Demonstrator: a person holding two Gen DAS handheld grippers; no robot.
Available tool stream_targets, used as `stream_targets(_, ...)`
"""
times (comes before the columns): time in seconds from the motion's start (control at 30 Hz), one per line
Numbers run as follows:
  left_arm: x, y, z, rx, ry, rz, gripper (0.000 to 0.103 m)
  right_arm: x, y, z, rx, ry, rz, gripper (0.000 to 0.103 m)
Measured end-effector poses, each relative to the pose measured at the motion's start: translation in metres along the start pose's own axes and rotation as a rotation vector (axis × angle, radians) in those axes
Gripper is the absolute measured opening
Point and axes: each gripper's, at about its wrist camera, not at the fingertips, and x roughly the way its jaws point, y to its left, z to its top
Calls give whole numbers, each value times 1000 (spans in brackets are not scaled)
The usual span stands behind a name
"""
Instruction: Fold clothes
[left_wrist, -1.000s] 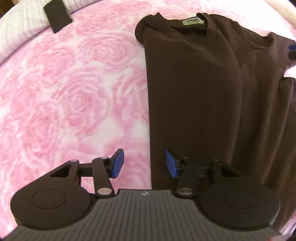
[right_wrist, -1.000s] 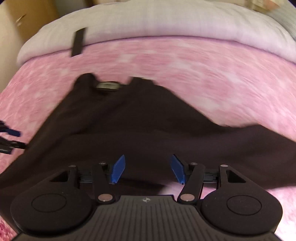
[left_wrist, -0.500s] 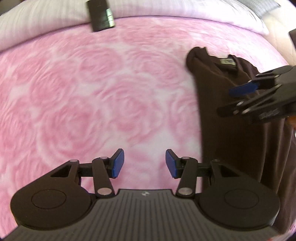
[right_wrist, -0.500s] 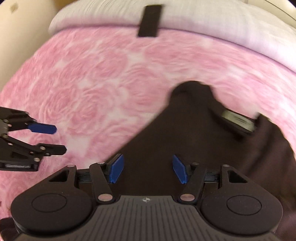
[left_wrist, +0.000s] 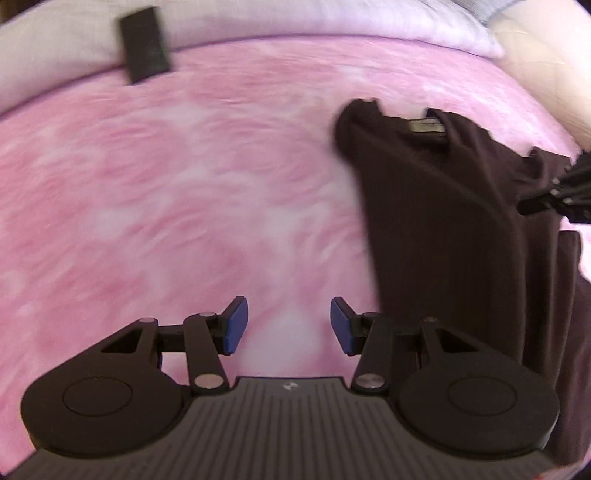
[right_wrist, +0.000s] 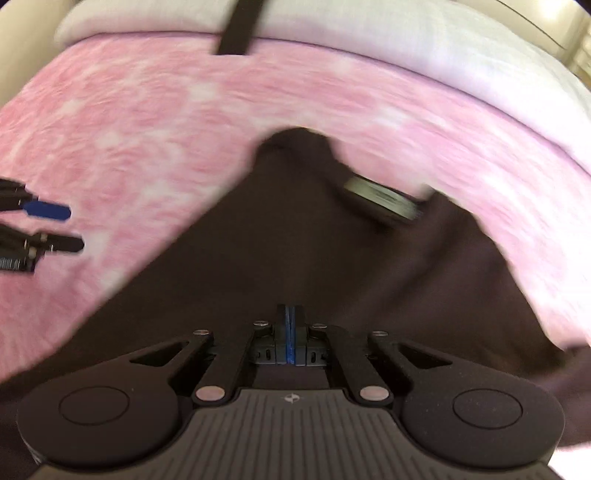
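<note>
A dark brown shirt (left_wrist: 454, 221) lies on the pink rose-patterned blanket (left_wrist: 166, 192), with its neck label (left_wrist: 426, 126) at the far end. My left gripper (left_wrist: 288, 325) is open and empty over the blanket, just left of the shirt's folded edge. In the right wrist view my right gripper (right_wrist: 290, 332) has its blue pads pressed together low over the shirt (right_wrist: 295, 251); I cannot tell if cloth is between them. The left gripper also shows in that view (right_wrist: 55, 227) at the far left, and the right one in the left wrist view (left_wrist: 565, 188).
A black flat rectangular object (left_wrist: 144, 44) lies at the far edge where the pink blanket meets a white bed cover (left_wrist: 332, 18). It also shows in the right wrist view (right_wrist: 236, 26). Both views are motion-blurred.
My right gripper has shut over the shirt; it was open before. My left gripper has moved left off the shirt and stays open.
</note>
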Motion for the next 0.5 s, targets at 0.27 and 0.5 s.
stream_targets(0.27, 32, -41, 25, -73, 23, -131, 23, -17, -63, -26, 118, -6, 6, 7)
stream_targets(0.5, 12, -95, 21, -16, -43, -117, 5, -10, -65, 9, 153, -89, 129, 39)
